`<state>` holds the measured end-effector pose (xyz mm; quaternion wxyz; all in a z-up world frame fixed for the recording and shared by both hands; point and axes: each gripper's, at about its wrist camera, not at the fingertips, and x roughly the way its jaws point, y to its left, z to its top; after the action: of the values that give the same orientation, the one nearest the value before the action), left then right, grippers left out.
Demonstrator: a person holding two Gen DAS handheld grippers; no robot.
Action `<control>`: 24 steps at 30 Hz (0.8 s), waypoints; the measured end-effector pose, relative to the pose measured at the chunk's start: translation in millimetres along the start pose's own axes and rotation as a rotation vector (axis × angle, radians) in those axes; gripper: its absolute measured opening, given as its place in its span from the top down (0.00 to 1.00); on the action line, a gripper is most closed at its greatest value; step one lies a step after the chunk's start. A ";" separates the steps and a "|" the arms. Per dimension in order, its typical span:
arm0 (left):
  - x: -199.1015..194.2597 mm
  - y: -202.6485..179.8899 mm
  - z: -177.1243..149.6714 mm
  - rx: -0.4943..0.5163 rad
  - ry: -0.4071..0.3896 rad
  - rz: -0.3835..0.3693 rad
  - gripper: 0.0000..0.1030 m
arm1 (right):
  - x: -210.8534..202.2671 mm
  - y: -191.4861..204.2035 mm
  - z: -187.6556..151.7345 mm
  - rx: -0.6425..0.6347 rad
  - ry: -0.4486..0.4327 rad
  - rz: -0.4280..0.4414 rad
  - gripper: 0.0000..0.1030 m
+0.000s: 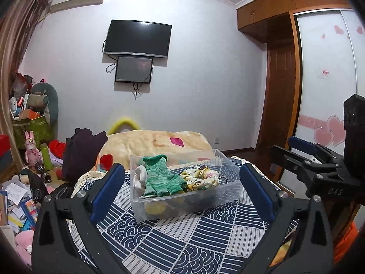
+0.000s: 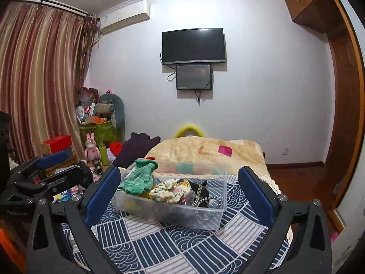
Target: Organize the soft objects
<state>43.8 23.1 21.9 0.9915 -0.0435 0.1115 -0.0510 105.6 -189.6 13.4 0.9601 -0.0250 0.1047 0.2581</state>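
Both claws, left claw (image 1: 182,189) and right claw (image 2: 180,193), gape wide, empty, around a clear bin (image 1: 182,207) of green knit (image 1: 163,178) on the patterned desk (image 1: 182,239); bed (image 1: 155,143), TV (image 1: 137,38) behind.

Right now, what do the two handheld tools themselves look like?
Both match: the left tool and right tool have matte black plastic frames with triangular cutouts, silver round screw heads, and flat blue pads on the fingers. White "DAS" lettering marks the right one's body.

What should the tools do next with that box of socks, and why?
Probably ease the left tool forward toward the green sock. Both tools are open and empty, short of the clear box, and the sock hangs over the box's edge. The right tool can wait.
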 end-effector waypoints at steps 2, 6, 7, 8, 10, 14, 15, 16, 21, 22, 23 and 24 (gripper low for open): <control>-1.6 0.0 -2.1 0.000 -0.004 0.009 0.01 | -3.1 -0.3 -3.6 0.002 -0.003 -0.005 0.00; -3.8 0.8 -8.0 -0.015 -0.007 0.015 0.01 | -5.7 -0.2 -9.0 0.005 -0.001 -0.007 0.00; -4.3 0.3 -9.7 -0.013 -0.007 0.017 0.00 | -5.6 0.1 -9.3 0.005 0.001 -0.008 0.00; -5.2 0.0 -10.9 -0.011 -0.010 0.022 0.00 | -6.2 -0.1 -10.6 0.006 0.002 -0.008 0.00; -5.5 -1.8 -13.4 -0.005 -0.019 0.036 0.00 | -6.1 -0.8 -12.2 0.009 0.007 -0.003 0.00; -4.5 -2.9 -14.8 0.000 -0.020 0.043 0.00 | -8.5 -1.4 -17.5 0.012 0.012 0.000 0.00; -3.6 -2.9 -15.1 -0.002 -0.017 0.042 0.00 | -8.4 -0.9 -18.3 0.012 0.014 0.000 0.00; -3.0 -3.3 -15.7 -0.004 -0.015 0.041 0.00 | -8.2 -1.0 -18.9 0.014 0.016 0.001 0.00; -2.2 -2.7 -16.4 -0.003 -0.014 0.050 0.00 | -8.1 -3.6 -21.4 0.033 0.024 0.004 0.00; -2.5 -2.5 -16.7 -0.004 -0.014 0.051 0.00 | -8.3 -4.6 -21.2 0.039 0.026 0.009 0.00; -2.6 -2.1 -16.7 -0.006 -0.014 0.051 0.00 | -8.0 -5.5 -22.0 0.043 0.027 0.012 0.00; -2.6 -1.5 -16.8 -0.009 -0.014 0.052 0.00 | -8.0 -6.3 -22.1 0.047 0.029 0.014 0.00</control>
<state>37.4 20.6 6.3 0.9930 -0.0453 0.1060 -0.0243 97.9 -201.2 -6.5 0.9570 -0.0053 0.1248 0.2619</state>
